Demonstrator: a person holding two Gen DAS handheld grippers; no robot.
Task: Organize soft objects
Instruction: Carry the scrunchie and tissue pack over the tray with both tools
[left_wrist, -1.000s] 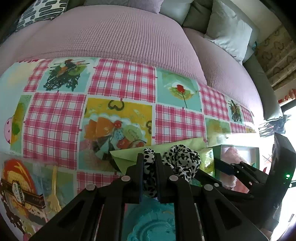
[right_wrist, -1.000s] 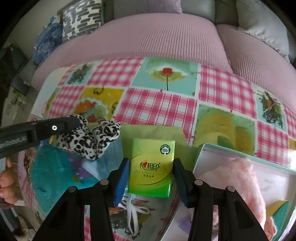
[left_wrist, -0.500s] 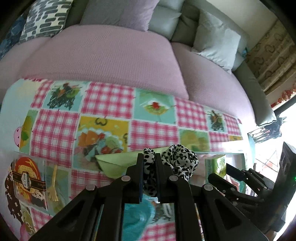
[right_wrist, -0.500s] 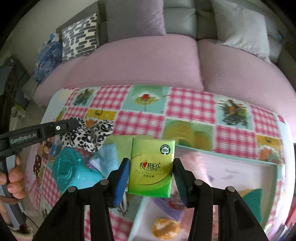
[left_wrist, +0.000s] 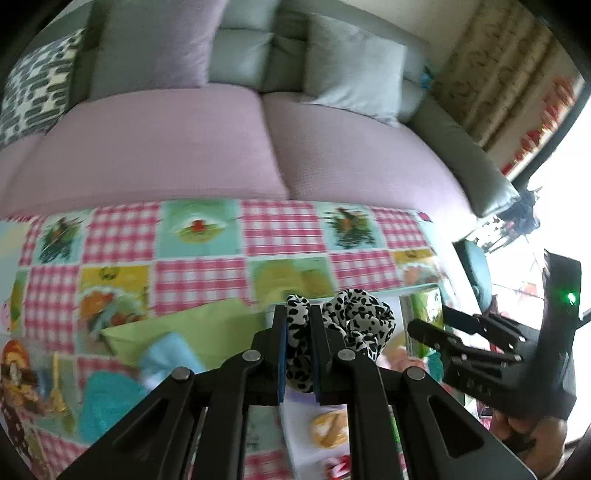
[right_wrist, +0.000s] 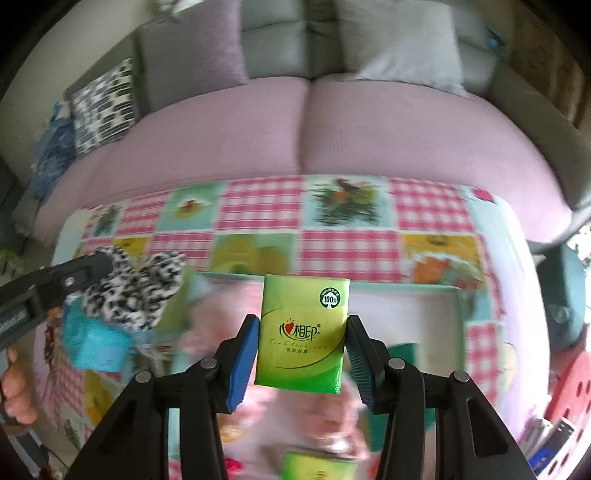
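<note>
My left gripper (left_wrist: 299, 332) is shut on a black-and-white leopard-print scrunchie (left_wrist: 354, 321), which bulges out to the right of the jaws, held above the table. My right gripper (right_wrist: 302, 339) is shut on a green tissue pack (right_wrist: 303, 332), held upright over a white tray (right_wrist: 406, 310) with a teal rim. The right gripper (left_wrist: 436, 325) with its tissue pack (left_wrist: 424, 306) shows at the right of the left wrist view. The left gripper and scrunchie (right_wrist: 129, 291) show at the left of the right wrist view.
A patchwork pink-checked tablecloth (left_wrist: 280, 229) covers the table before a pink-covered sofa (left_wrist: 184, 147) with cushions. A green cloth (left_wrist: 192, 328), a light blue item (right_wrist: 96, 343) and a teal towel (left_wrist: 107, 402) lie on the table. The tray holds pink fluff (right_wrist: 221, 321) and another green pack (right_wrist: 317, 467).
Both grippers have risen and moved right with their loads; the table looks farther away and the white tray now lies under the right gripper. Neither grip has changed.
</note>
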